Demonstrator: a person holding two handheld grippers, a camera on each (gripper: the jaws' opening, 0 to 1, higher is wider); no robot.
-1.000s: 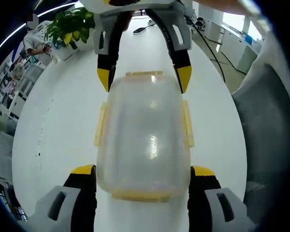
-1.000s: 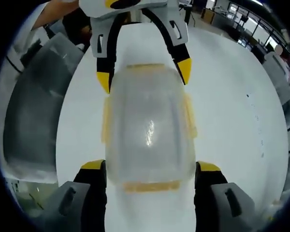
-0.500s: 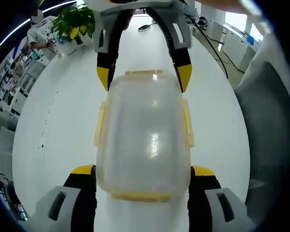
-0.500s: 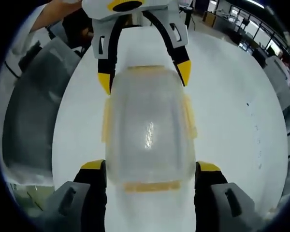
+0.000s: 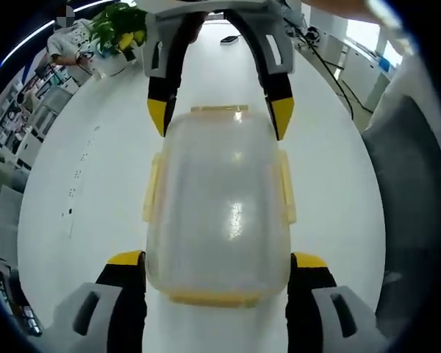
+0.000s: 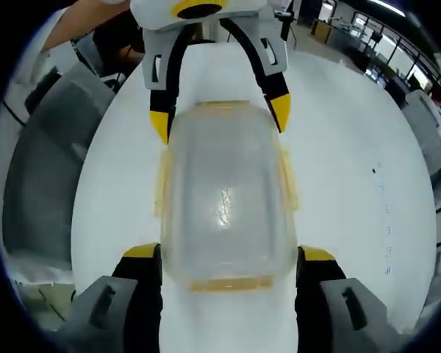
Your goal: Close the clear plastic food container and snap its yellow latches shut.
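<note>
Clear plastic food container (image 5: 219, 202) sat on the white tabletop (image 5: 81, 198), away from its edges, lid already on. Long axis ran straight from one gripper to the other. Left gripper (image 5: 217, 266) straddled one short end, jaws spread wide, yellow tips flanking the near corners, contact with the walls impossible to tell. Right gripper (image 6: 228, 262) straddled the opposite short end in the same wide spread, tips just beside the corners. Seen in the left gripper view, the right gripper's black-and-yellow tips came in at the far corners; likewise the reverse in the right gripper view. Both equally near, each facing its own end latch.

Yellow latches (image 5: 285, 185) lay along both long sides and both short ends. Whether snapped shut or merely folded down could not be told. Near-end latch sat between each gripper's jaws, so probably the next press would fall there.

Against the earlier pictures: container and jaw spread unchanged in both views. Background slid slightly, the potted plant (image 5: 117, 29) nearer the top of the left gripper view, a camera shift only.
</note>
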